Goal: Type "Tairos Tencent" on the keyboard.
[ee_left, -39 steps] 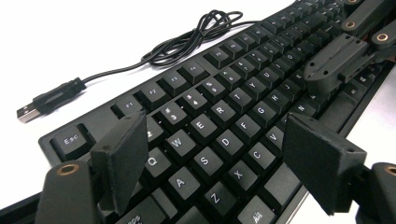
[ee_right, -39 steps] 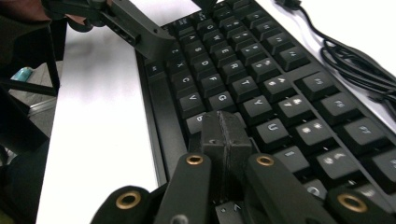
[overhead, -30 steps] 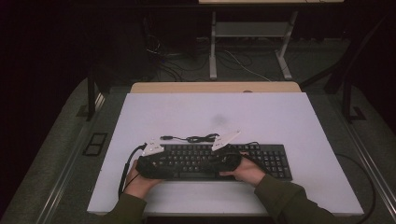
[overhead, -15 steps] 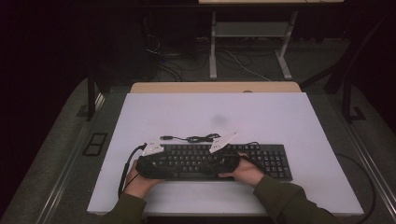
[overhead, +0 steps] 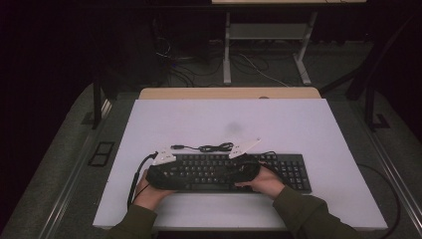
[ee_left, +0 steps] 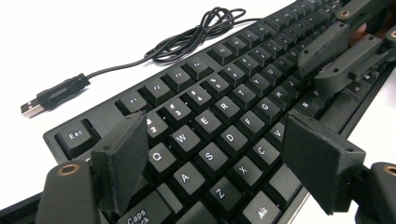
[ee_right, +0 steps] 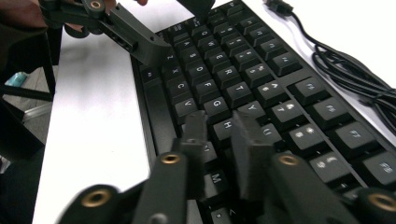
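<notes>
Your black plastic keyboard (overhead: 234, 171) lies along the white table's (overhead: 298, 124) near edge. Your left gripper (ee_left: 224, 163) hovers wide apart; your right gripper (ee_right: 219, 140), just been opening, holds nothing, poised for keys.

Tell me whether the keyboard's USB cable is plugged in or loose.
Loose. The USB plug lies bare on the white table, and the cable sits bunched behind the keyboard.

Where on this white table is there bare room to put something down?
The white table is bare across its far half, beyond the coiled black USB cable, and along the right edge past the black keyboard. The near middle is crowded: the left gripper and right gripper hover over the keys.
</notes>
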The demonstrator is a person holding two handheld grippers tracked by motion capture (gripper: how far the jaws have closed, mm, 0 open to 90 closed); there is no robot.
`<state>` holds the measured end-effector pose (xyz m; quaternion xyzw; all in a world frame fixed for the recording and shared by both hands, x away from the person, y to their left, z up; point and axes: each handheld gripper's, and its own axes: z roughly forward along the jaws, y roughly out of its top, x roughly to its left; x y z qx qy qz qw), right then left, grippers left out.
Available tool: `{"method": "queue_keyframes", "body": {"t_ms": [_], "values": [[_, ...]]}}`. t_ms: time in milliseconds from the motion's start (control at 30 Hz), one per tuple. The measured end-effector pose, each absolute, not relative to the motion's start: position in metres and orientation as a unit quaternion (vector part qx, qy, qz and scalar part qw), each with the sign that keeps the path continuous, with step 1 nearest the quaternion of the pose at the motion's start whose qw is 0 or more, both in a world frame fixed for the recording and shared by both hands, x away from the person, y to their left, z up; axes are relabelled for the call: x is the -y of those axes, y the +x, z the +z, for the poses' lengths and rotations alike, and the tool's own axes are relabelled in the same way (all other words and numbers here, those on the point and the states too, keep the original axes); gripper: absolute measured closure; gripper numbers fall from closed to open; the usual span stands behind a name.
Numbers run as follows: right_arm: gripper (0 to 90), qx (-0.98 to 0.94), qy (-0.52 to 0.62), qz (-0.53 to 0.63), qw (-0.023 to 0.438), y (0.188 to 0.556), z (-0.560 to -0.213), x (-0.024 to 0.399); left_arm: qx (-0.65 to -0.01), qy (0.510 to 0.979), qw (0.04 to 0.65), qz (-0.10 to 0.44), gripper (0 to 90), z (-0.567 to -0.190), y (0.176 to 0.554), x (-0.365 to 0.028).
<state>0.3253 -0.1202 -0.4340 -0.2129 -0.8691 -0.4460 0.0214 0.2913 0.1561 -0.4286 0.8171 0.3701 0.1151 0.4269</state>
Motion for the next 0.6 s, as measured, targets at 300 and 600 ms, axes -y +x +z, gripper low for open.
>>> {"method": "queue_keyframes", "body": {"t_ms": [300,600], "values": [[45.3,0.859,-0.243,-0.451,0.010,0.325,-0.433,0.136,-0.352,0.822,0.435,0.102,34.2,-0.429,0.300,-0.146],[36.5,0.846,-0.279,-0.454,-0.012,0.324,-0.434,0.155,-0.335,0.832,0.435,0.083,57.4,-0.430,0.311,-0.135]]}}
